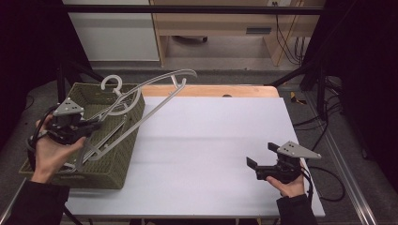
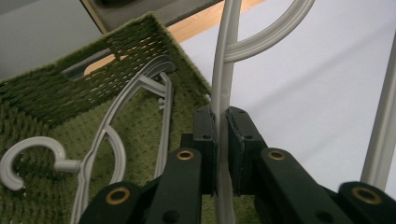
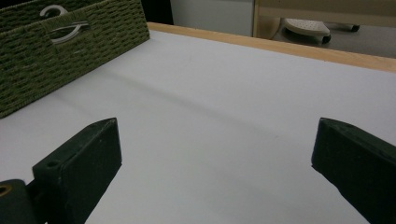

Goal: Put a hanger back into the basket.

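My left gripper hovers over a green woven basket at the table's left, shut on the bar of a grey plastic hanger. That hanger is tilted up, its far end sticking out past the basket's back right corner. In the left gripper view the pads clamp the hanger bar. A second grey hanger lies inside the basket, its hook near the back rim. My right gripper rests low over the table's front right, open and holding nothing.
The white tabletop stretches between the basket and my right gripper, with a wooden strip along its back edge. In the right gripper view the basket wall stands at the far left. Black frame posts flank the table.
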Demonstrator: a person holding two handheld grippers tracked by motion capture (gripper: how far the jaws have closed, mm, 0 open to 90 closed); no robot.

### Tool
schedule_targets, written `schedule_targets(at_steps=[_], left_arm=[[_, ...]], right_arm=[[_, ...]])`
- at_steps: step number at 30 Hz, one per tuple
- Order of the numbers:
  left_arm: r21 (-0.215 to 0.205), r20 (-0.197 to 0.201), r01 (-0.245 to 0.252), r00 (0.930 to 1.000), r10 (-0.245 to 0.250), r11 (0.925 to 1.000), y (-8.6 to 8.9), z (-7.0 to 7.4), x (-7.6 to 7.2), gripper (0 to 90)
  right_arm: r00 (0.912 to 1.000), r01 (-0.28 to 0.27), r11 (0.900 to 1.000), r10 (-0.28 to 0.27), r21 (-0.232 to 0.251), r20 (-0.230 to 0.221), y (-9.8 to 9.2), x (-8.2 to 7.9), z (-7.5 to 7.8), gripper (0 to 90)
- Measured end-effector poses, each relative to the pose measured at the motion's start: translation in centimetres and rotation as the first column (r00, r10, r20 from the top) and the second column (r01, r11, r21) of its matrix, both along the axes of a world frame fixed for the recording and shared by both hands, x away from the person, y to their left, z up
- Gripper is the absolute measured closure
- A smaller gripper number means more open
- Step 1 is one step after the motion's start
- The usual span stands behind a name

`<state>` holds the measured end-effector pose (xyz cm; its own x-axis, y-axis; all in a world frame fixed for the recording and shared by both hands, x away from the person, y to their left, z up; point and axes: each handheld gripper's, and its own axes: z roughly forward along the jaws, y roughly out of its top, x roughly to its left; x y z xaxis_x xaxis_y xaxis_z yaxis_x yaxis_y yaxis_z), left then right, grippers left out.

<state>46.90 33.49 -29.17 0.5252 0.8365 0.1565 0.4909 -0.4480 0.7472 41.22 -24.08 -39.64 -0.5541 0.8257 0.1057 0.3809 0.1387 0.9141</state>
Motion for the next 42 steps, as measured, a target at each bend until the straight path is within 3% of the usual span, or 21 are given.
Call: schedule_targets(at_steps=[8,18,22,33,42], left_arm=[[0.043,0.003,-0.062,0.9981,0.062,0.9972,2.9,-0.2,1.1,82.5],[0.108,0.004,-0.131,0.9914,0.131,0.9855,5.8,-0.8,2.0,82.5],[0.116,0.0,-0.153,0.9881,0.154,0.9814,7.0,-1.5,2.2,82.5],[0.138,-0.006,-0.225,0.9737,0.228,0.9646,10.5,-2.9,1.9,82.5],[0.185,-0.011,-0.275,0.9594,0.282,0.9433,11.9,-3.8,2.1,82.5]], right_arm=[[0.9999,0.008,1.0,-0.008,-0.001,-0.007,-0.1,0.1,-0.1,1.8],[0.9999,0.01,1.0,-0.01,-0.002,-0.011,-0.1,0.2,-0.3,1.9],[0.9998,0.011,1.0,-0.011,-0.006,-0.015,-0.1,0.4,-0.4,1.9],[0.9996,0.01,1.0,-0.011,-0.014,-0.026,0.0,0.5,-0.6,1.9],[0.9996,0.008,1.0,-0.008,-0.017,-0.026,0.0,0.5,-0.7,1.9]])
